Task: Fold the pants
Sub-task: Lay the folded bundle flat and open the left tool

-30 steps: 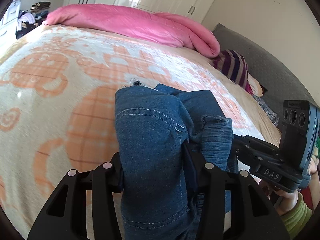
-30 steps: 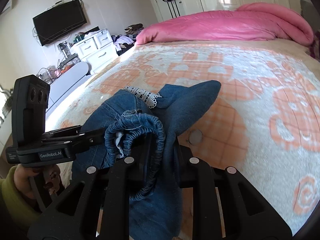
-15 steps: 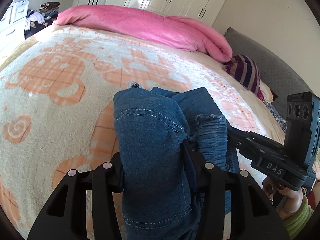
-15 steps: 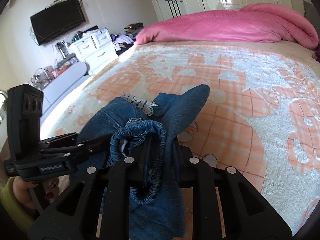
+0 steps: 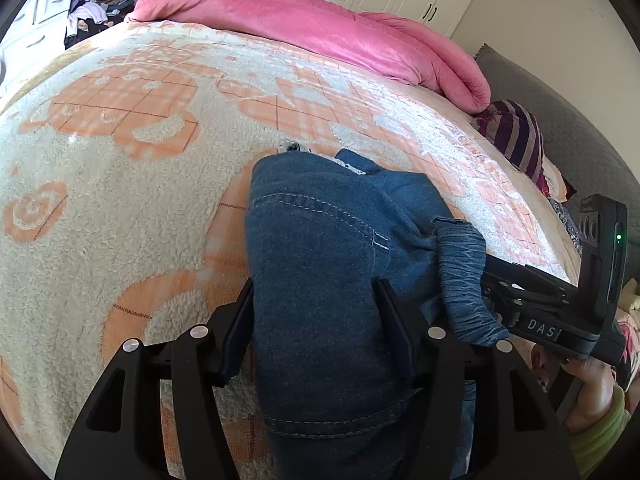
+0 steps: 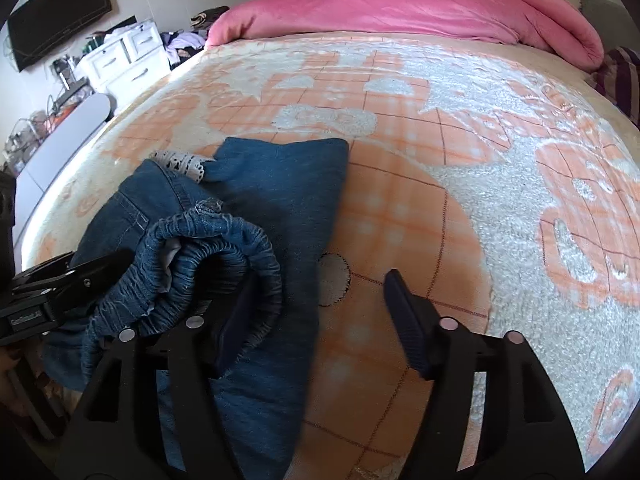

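Pinching the jeans (image 5: 320, 280) — left gripper (image 5: 316, 312); right gripper (image 6: 320, 300) spread wide (left finger touches waistband)

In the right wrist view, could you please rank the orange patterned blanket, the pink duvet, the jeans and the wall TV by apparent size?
1. orange patterned blanket
2. jeans, near the lens, so enlarged
3. pink duvet, farther off; its order with the jeans is unsure
4. wall TV

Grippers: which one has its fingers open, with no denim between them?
The right gripper: only blanket shows between its fingers. The left gripper clamps the jeans.
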